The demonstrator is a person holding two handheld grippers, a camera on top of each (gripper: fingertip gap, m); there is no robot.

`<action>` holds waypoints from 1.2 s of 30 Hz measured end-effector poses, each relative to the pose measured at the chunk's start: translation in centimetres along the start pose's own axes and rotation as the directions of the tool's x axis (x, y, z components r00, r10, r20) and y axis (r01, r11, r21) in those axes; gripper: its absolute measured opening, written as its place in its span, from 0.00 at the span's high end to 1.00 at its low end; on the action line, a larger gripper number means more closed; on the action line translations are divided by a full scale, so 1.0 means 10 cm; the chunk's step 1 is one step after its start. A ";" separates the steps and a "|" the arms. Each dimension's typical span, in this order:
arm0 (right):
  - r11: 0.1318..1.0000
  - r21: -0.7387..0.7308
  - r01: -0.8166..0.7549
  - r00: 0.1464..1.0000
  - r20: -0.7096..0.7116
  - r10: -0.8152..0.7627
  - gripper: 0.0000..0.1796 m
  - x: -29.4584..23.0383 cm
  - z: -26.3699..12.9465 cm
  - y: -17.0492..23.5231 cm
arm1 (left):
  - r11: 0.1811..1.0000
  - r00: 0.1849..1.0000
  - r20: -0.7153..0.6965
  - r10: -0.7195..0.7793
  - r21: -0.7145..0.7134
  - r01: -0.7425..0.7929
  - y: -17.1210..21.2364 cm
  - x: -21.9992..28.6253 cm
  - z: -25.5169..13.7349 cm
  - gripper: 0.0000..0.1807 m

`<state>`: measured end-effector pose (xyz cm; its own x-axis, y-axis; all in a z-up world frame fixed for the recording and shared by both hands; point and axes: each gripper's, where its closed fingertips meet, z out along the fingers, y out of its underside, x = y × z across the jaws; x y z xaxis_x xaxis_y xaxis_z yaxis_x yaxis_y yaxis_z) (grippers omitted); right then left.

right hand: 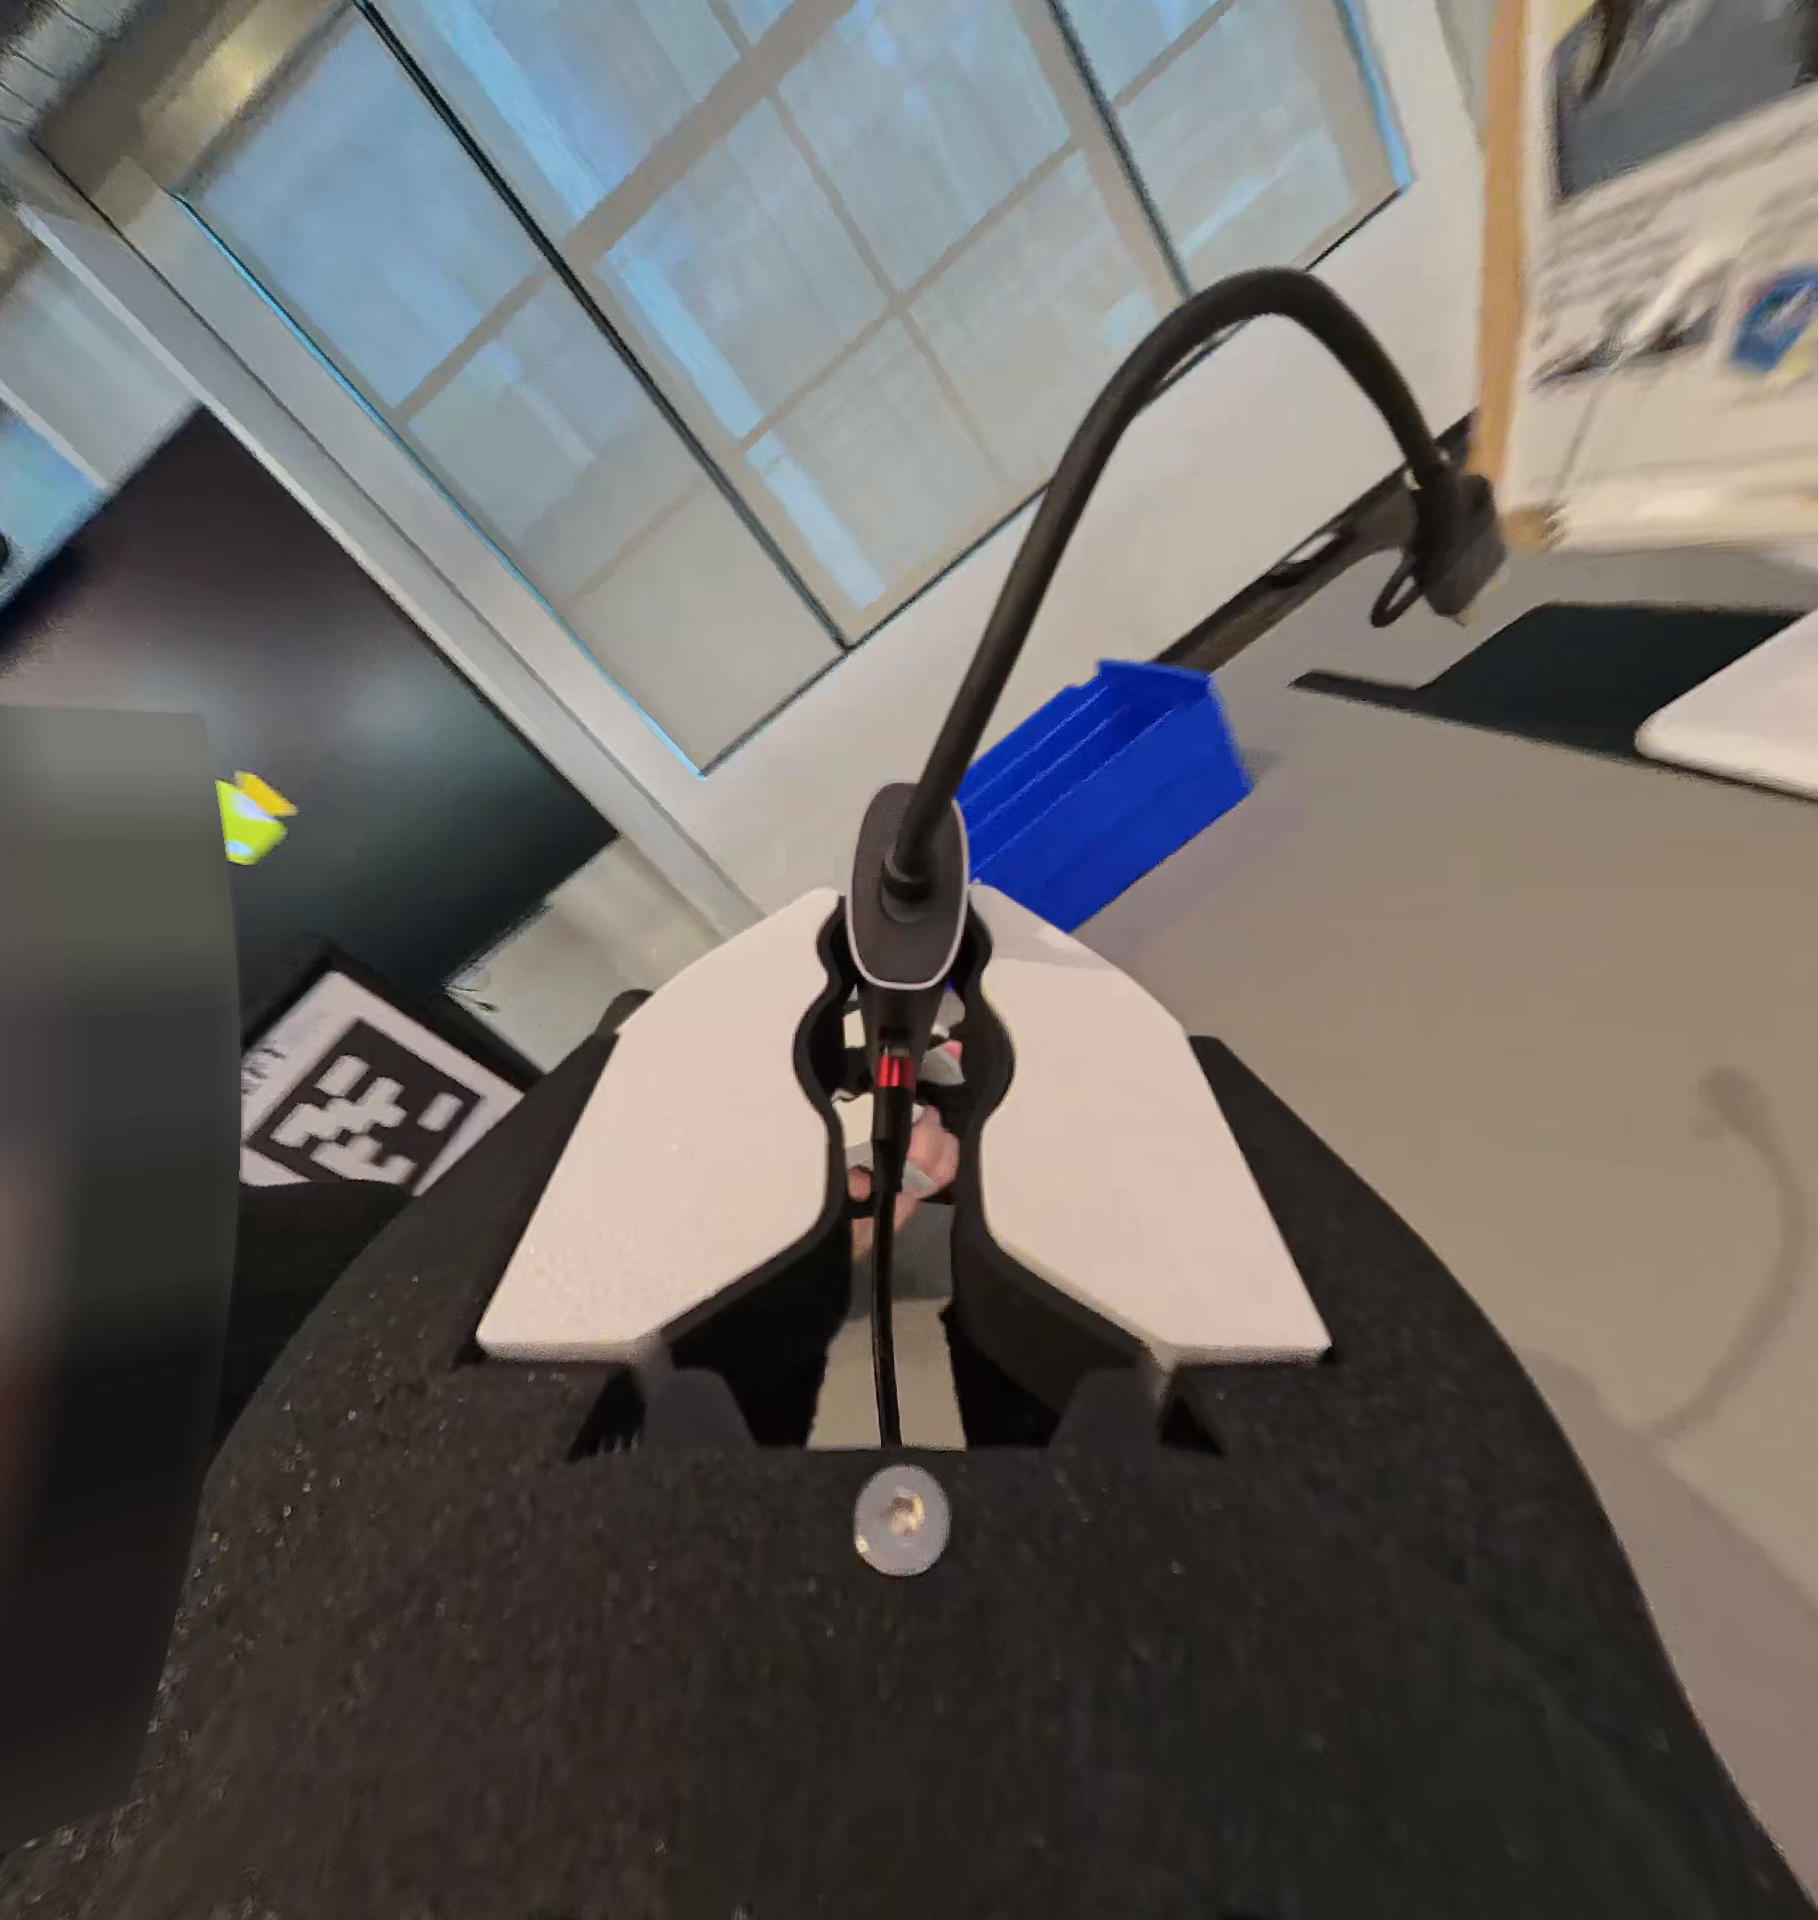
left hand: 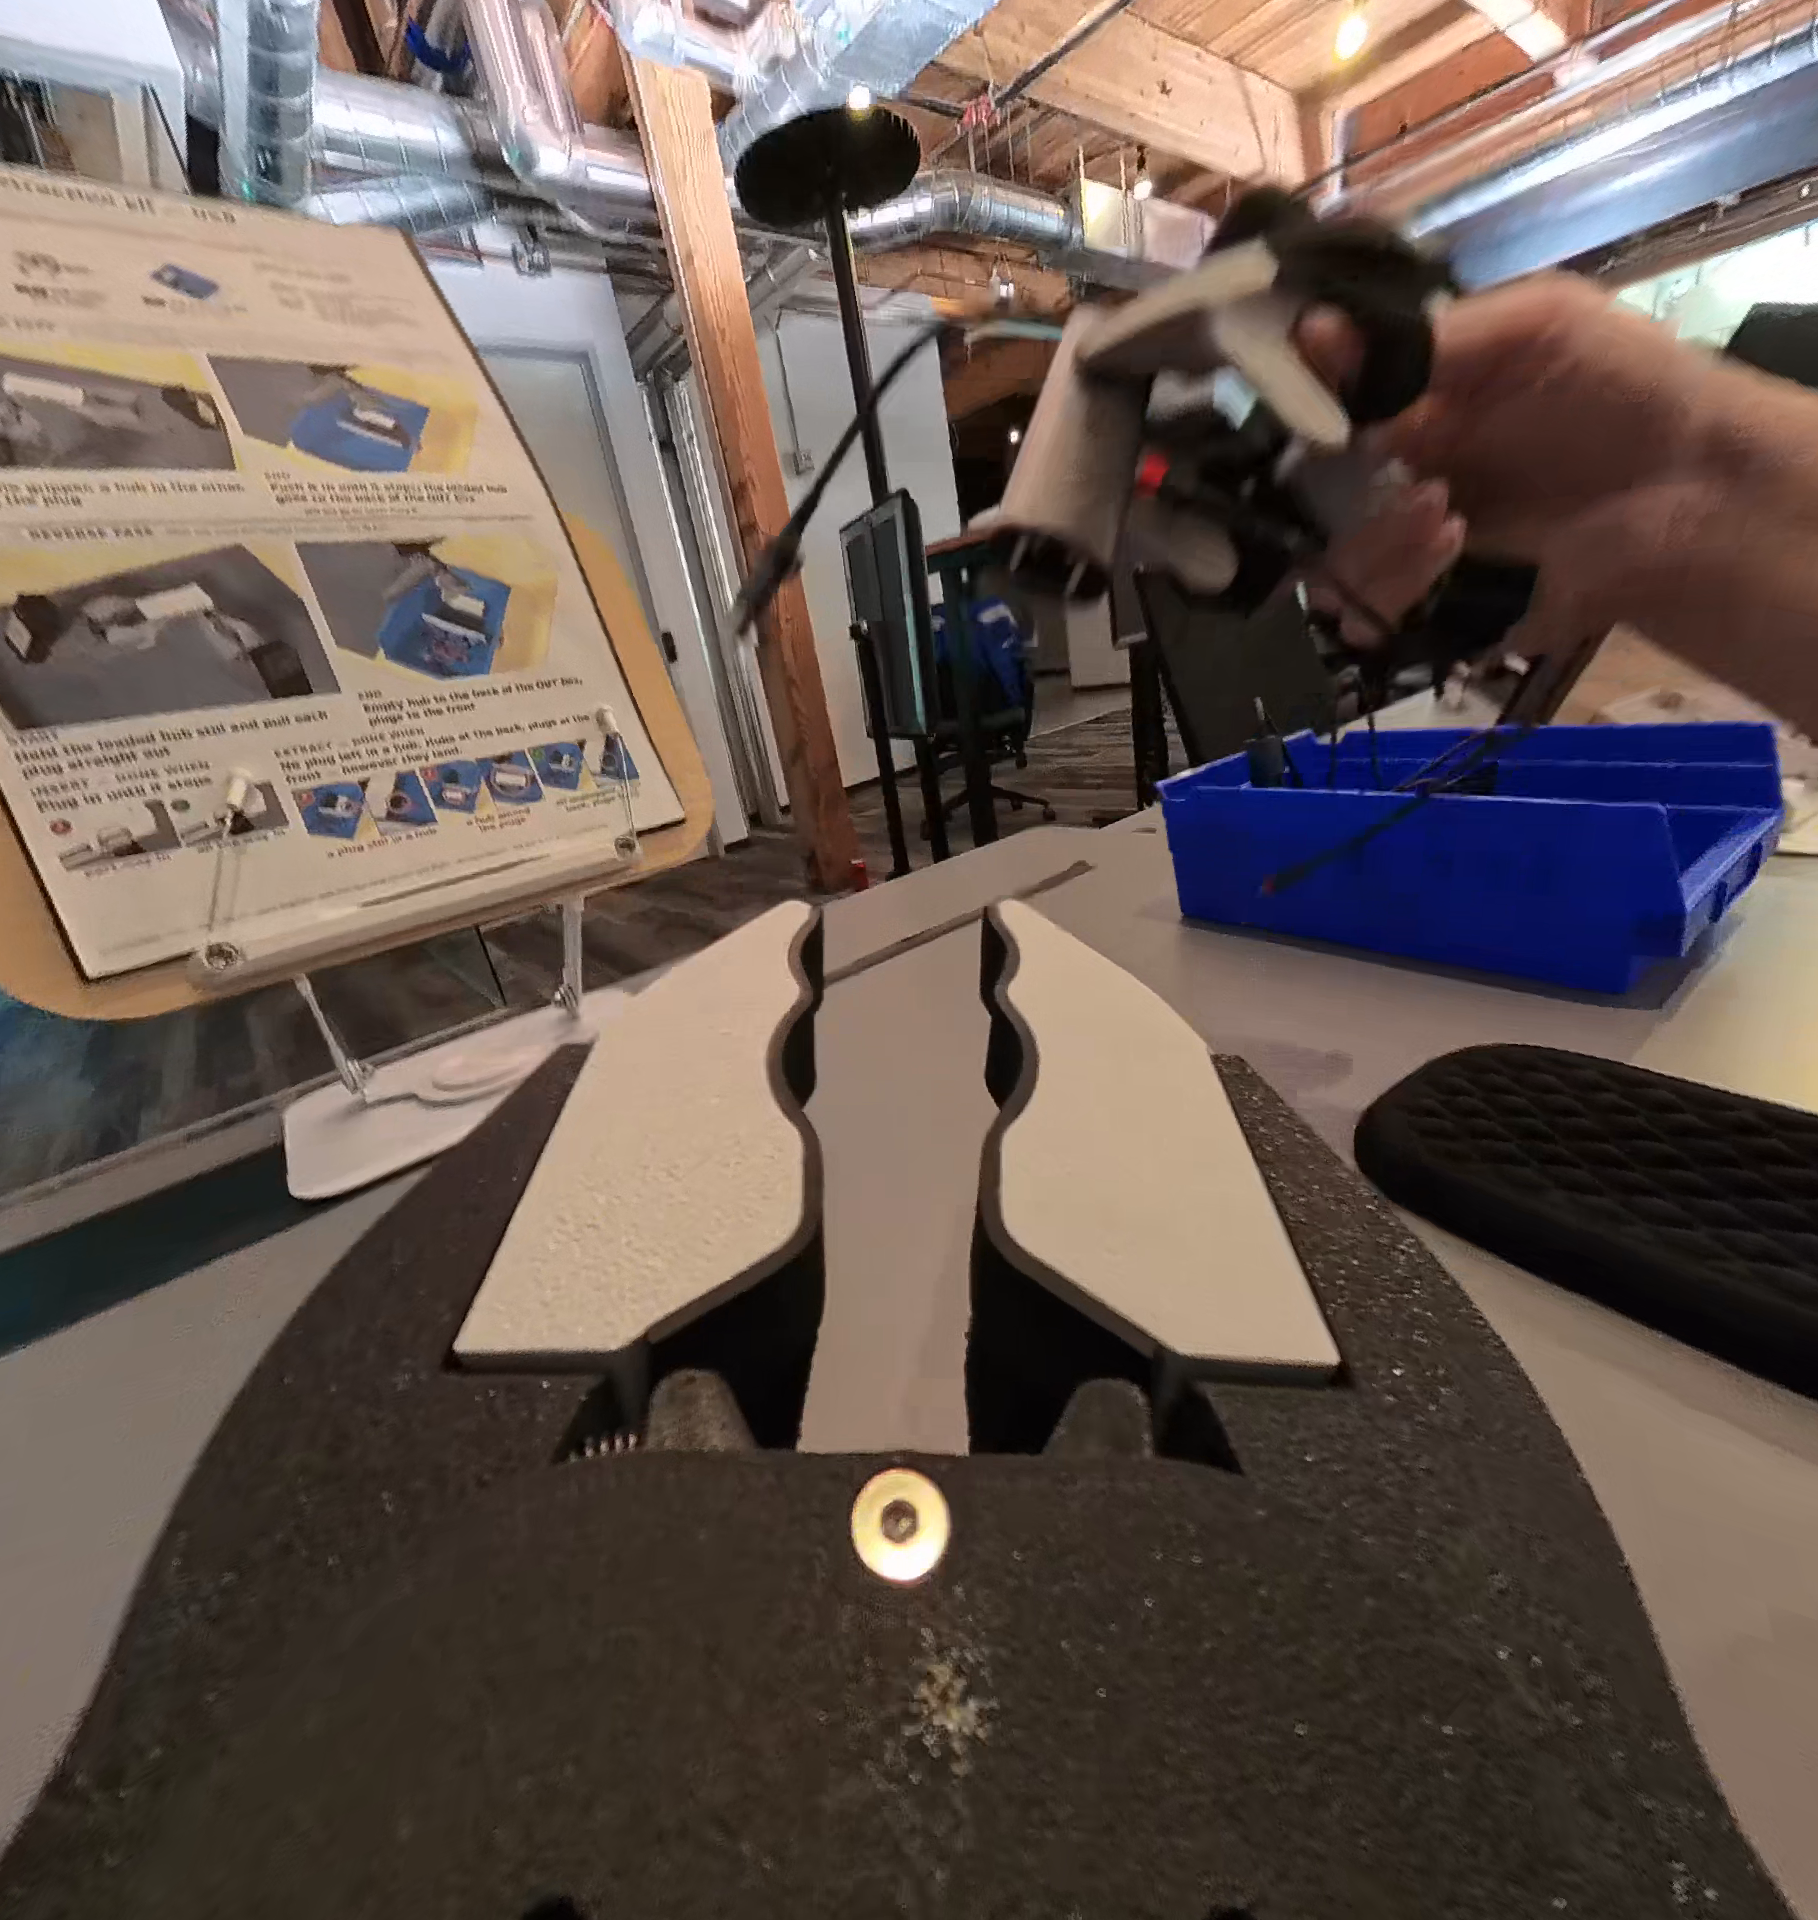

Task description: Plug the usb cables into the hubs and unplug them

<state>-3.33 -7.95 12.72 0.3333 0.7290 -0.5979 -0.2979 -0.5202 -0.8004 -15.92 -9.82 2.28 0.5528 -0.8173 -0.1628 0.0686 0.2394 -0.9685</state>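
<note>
My right gripper [right hand: 905,935] is shut on a slim dark hub [right hand: 905,909], held edge-up at the fingertips. The hub's thick black lead [right hand: 1040,540] arcs up and right to its plug [right hand: 1468,561], which hangs free. A thin black cable with a red collar [right hand: 892,1070] is plugged into the hub and runs back between the fingers. In the left wrist view the right gripper [left hand: 1081,343] is blurred and raised in a person's hand [left hand: 1570,447], and the lead's plug [left hand: 754,613] dangles. My left gripper [left hand: 900,914] is open and empty, low over the grey table [left hand: 1248,997].
A blue bin [left hand: 1466,842] stands on the table at the right, with thin cables trailing into it; it also shows in the right wrist view [right hand: 1092,790]. An instruction board [left hand: 261,582] on a stand is at the left. A black ribbed mat [left hand: 1632,1195] lies near right. Left tips to right tips: about 15 cm.
</note>
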 end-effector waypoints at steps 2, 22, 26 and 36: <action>0.996 -0.016 0.090 0.993 -0.077 -0.091 0.90 -0.05 -0.26 -0.27 | 0.998 1.000 -0.021 -0.012 -0.061 0.011 0.15 0.00 0.02 0.91; 0.742 -0.638 0.207 0.775 -0.356 -0.522 0.90 1.59 -2.95 -0.36 | 0.952 0.985 -0.166 0.046 -0.293 -0.094 0.77 0.31 0.15 1.00; 0.648 -0.745 0.158 0.783 -0.306 -0.542 0.90 1.82 -3.06 -0.20 | 0.945 0.988 -0.145 0.051 -0.313 -0.095 0.83 0.27 0.17 1.00; 0.458 -0.876 0.150 0.782 -0.178 -0.597 0.90 1.99 -3.14 -0.19 | 0.939 0.994 -0.101 0.045 -0.334 -0.077 0.88 0.18 0.21 1.00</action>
<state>31.96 -6.46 0.94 0.5978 0.8016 0.0020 0.6973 -0.5188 -0.4946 -12.57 -8.09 -6.15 0.4686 -0.8544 -0.2247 -0.2557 0.1123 -0.9602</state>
